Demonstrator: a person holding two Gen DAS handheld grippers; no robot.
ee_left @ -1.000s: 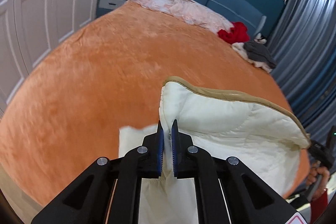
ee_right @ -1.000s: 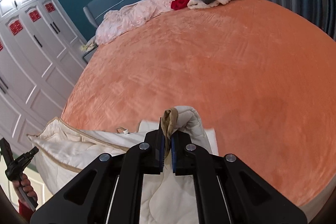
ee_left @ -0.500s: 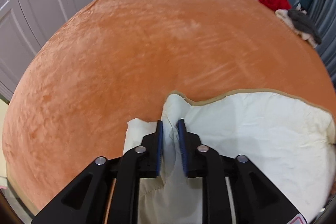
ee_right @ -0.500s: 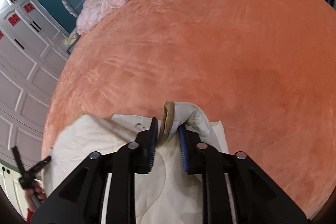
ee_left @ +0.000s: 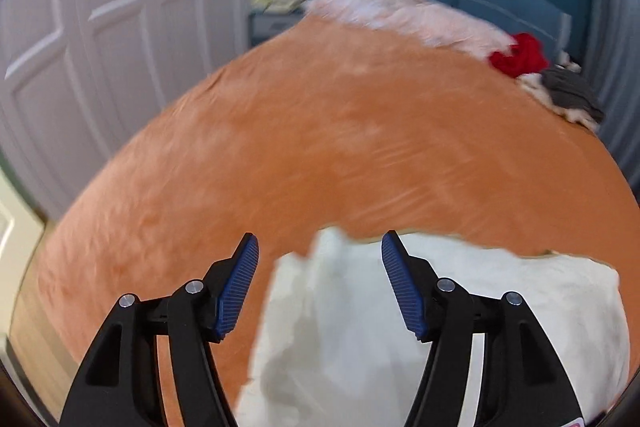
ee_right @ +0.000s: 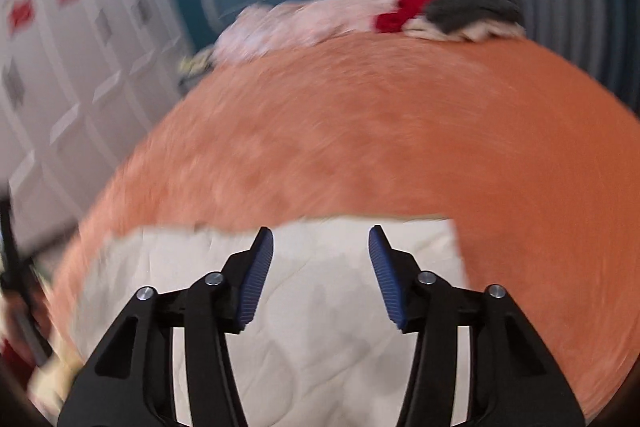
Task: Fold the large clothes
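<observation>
Released — cream quilted garment [ee_right: 328, 327] now flat on orange bedspread [ee_right: 400, 131].

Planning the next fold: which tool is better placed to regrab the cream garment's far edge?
Left, probably: the left tool frames the cream garment at its raised corner; the right tool, also open, hangs over flat fabric.

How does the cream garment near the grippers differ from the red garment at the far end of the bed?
The cream garment lies spread flat and looks large; the red garment is bunched up and looks small. The cream one lies alone; the red one touches a grey garment. Both rest on the orange bedspread.
</observation>
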